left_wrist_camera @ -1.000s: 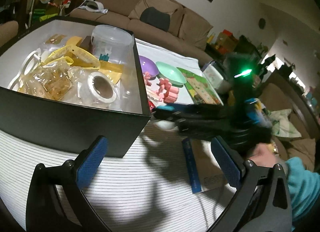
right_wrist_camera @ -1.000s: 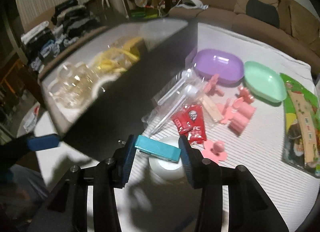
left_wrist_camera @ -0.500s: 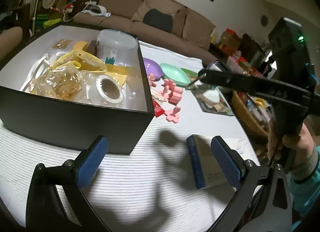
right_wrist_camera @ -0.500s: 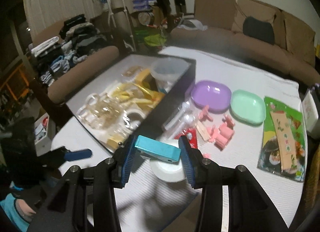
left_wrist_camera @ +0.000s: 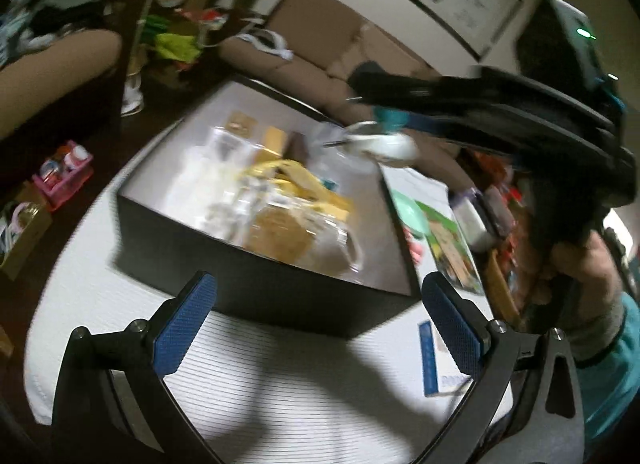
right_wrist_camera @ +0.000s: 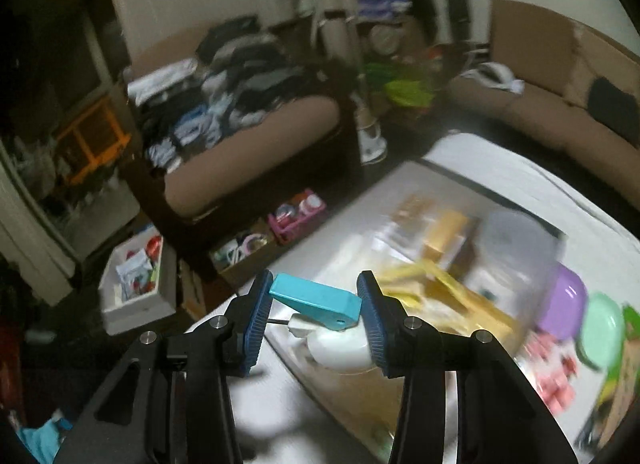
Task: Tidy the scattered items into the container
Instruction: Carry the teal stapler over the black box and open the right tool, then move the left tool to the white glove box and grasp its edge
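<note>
White striped cloth covers the table (left_wrist_camera: 280,404), and on it sits one big black box (left_wrist_camera: 256,288) already loaded with yellow packets and clear plastic stuff, too blurry to count. Right gripper (right_wrist_camera: 316,318) is clamped on a teal-handled thing with a white body (right_wrist_camera: 316,300), pads pressing both sides of the teal part, looks like some small dispenser but I can't say for sure. From the left wrist view that same item (left_wrist_camera: 380,139) hangs up over the far side of the box, above the contents, not touching anything. Compared to half a second ago it's gone from above the bare cloth beside the box to right over the open box, and higher up. Left gripper (left_wrist_camera: 316,336) has its two blue pads (left_wrist_camera: 184,328) spread wide with nothing between them, sitting near the box's front wall. One blue-edged booklet (left_wrist_camera: 436,360) lies flat just right of the box. One purple dish (right_wrist_camera: 560,296) and one green dish (right_wrist_camera: 604,328) sit beyond the box.
</note>
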